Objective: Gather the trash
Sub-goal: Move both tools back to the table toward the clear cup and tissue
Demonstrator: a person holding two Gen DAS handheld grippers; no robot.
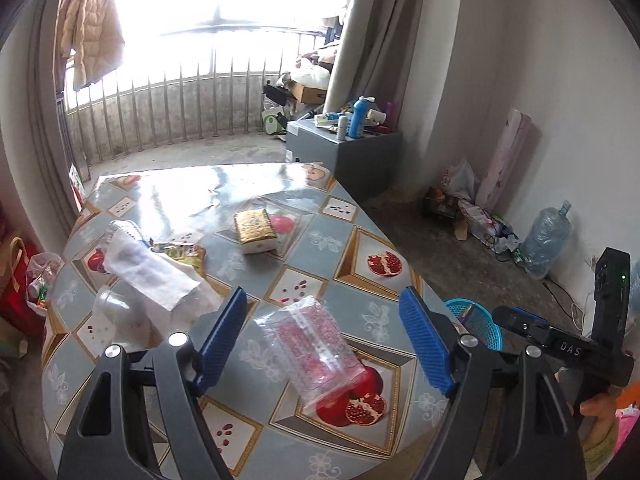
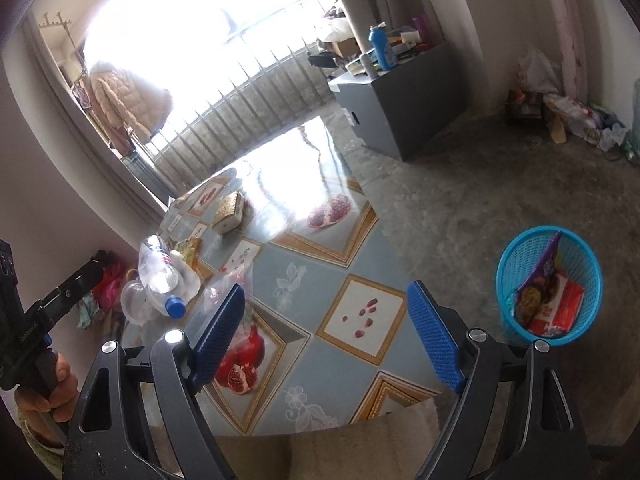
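A clear zip bag with pink print [image 1: 316,348] lies on the pomegranate-patterned table [image 1: 348,248], just ahead of my left gripper [image 1: 324,304]. That gripper is open and holds nothing. Farther left lie a white tissue [image 1: 148,272], a yellow snack wrapper [image 1: 182,252], a clear cup [image 1: 114,308] and a gold-topped box [image 1: 256,230]. My right gripper [image 2: 326,296] hovers open over the table's near edge, empty. A plastic bottle with a blue cap [image 2: 162,280] lies to its left. The blue mesh basket [image 2: 506,292] stands on the floor to its right and holds several wrappers.
A grey cabinet [image 1: 360,148] crowded with bottles stands beyond the table. A large water jug [image 1: 546,236] and loose clutter [image 1: 476,216] line the right wall. Bags [image 1: 24,280] sit on the floor at the left. A beige cushion [image 2: 360,440] lies below the right gripper.
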